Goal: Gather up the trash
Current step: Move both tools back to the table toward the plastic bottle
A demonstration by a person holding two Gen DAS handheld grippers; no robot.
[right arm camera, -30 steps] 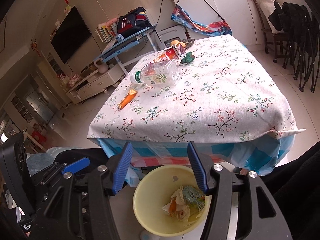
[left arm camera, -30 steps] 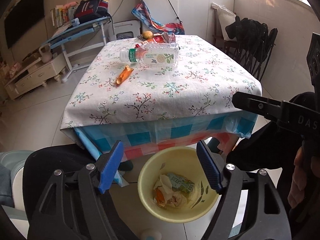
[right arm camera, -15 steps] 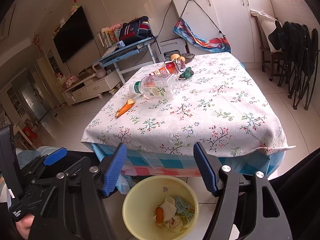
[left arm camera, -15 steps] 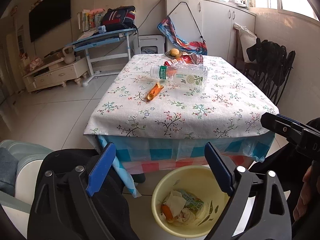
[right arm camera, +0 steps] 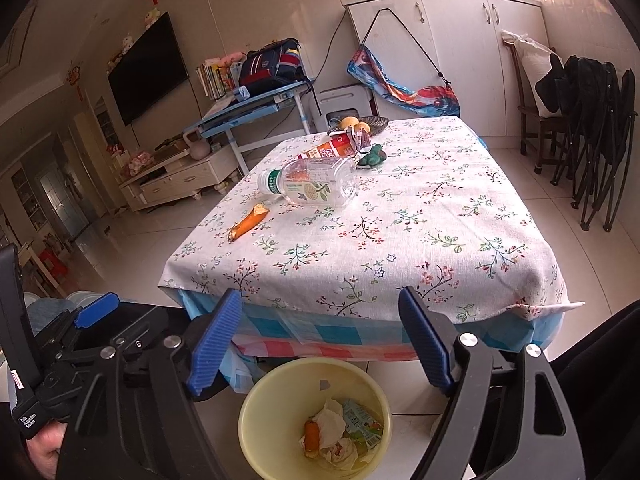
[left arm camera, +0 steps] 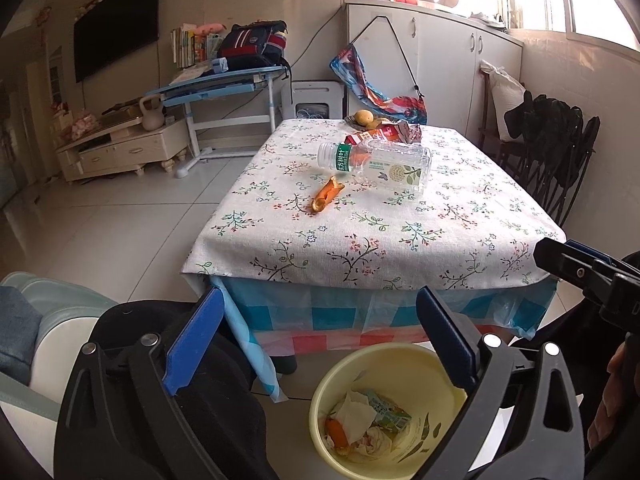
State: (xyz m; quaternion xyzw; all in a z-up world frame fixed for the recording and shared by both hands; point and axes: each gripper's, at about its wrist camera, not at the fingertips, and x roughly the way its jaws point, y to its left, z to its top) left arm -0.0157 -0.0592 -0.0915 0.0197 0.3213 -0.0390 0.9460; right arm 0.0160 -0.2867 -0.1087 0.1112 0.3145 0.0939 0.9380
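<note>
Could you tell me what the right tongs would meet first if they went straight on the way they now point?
Probably the near edge of the table, at its hanging checked cloth, above the yellow bin. The right tongs are opening, with nothing between them. Depth is hard to judge here.

Below our tongs we see the yellow bin (left arm camera: 404,364) on the floor, holding crumpled tissue (right arm camera: 334,424), peel and a wrapper. Ahead on the table lie a clear bottle (left arm camera: 376,162) on its side and an orange peel (left arm camera: 326,200).
</note>
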